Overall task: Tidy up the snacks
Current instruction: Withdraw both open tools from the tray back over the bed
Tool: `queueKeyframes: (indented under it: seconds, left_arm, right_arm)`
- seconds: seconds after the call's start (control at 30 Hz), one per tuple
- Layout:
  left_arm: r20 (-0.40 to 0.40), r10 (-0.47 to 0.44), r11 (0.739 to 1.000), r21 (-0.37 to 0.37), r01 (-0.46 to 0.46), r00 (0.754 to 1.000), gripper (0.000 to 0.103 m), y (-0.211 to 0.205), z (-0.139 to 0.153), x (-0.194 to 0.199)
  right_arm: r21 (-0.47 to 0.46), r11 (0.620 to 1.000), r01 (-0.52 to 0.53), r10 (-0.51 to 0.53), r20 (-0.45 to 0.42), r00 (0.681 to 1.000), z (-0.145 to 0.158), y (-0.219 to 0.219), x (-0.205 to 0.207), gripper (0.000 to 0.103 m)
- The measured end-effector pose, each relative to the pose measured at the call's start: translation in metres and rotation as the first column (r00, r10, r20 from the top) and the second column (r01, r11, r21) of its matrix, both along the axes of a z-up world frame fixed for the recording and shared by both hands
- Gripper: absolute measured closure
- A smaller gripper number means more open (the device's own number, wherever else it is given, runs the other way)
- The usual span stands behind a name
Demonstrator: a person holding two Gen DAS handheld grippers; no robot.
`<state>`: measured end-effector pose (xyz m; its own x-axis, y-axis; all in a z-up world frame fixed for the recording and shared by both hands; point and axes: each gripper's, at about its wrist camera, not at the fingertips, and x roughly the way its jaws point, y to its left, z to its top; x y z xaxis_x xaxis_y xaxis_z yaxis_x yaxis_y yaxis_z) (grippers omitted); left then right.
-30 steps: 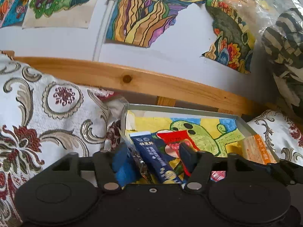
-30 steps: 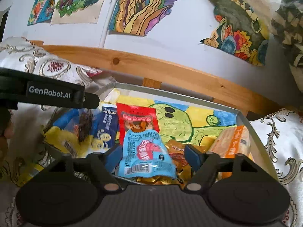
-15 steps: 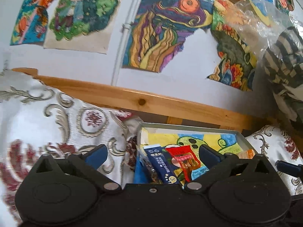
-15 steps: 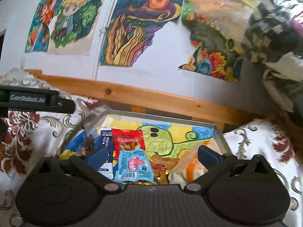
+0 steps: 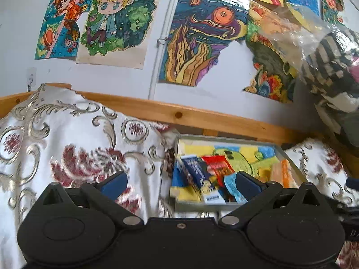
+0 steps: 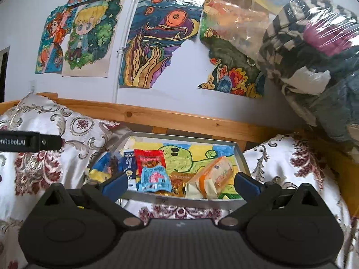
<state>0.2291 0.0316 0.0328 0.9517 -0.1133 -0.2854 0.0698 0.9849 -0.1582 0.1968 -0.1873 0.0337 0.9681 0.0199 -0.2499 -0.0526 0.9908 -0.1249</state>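
Between placements: left gripper (image 5: 180,182) and right gripper (image 6: 180,181) both spread, empty, short of tray (image 6: 186,200) at 12 o'clock; next, select a loose snack.

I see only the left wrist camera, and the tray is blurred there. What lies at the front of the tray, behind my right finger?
Observer: In the right wrist view, a light blue packet lies at the front of the tray. It overlaps the lower edge of a red packet.
Operator: Is anything between it and the orange packet?
Observer: Yes, some gold wrappers lie between it and the orange packet.
Operator: Does the right gripper hold something?
Observer: No. The right gripper is open, with nothing between its fingers.
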Motion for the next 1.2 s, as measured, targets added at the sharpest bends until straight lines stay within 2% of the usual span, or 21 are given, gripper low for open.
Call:
queueKeyframes:
  seconds: [0.3,0.6,0.83,1.2]
  left_arm:
    - [-0.071,-0.015,0.999,0.038,0.018,0.997,0.001,-0.007,-0.016,-0.056]
    - [-0.158,-0.07,0.991,0.1,0.087,0.985,0.001,-0.018,-0.032,-0.095]
    - [-0.215,-0.08,0.982,0.151,0.114,0.973,0.001,-0.025,-0.042,-0.105]
    - [-0.28,-0.047,0.981,0.17,0.098,0.959,0.001,-0.026,-0.052,-0.096]
  right_arm:
    - [-0.023,1.0,-0.02,0.019,-0.068,0.998,-0.009,-0.004,-0.054,0.0]
    - [-0.052,0.998,-0.043,0.033,-0.176,0.984,-0.022,-0.006,-0.094,0.0]
    - [-0.113,0.992,-0.055,0.026,-0.245,0.969,-0.037,-0.001,-0.103,0.0]
    - [-0.15,0.986,-0.069,0.019,-0.313,0.95,-0.047,0.005,-0.094,0.0]
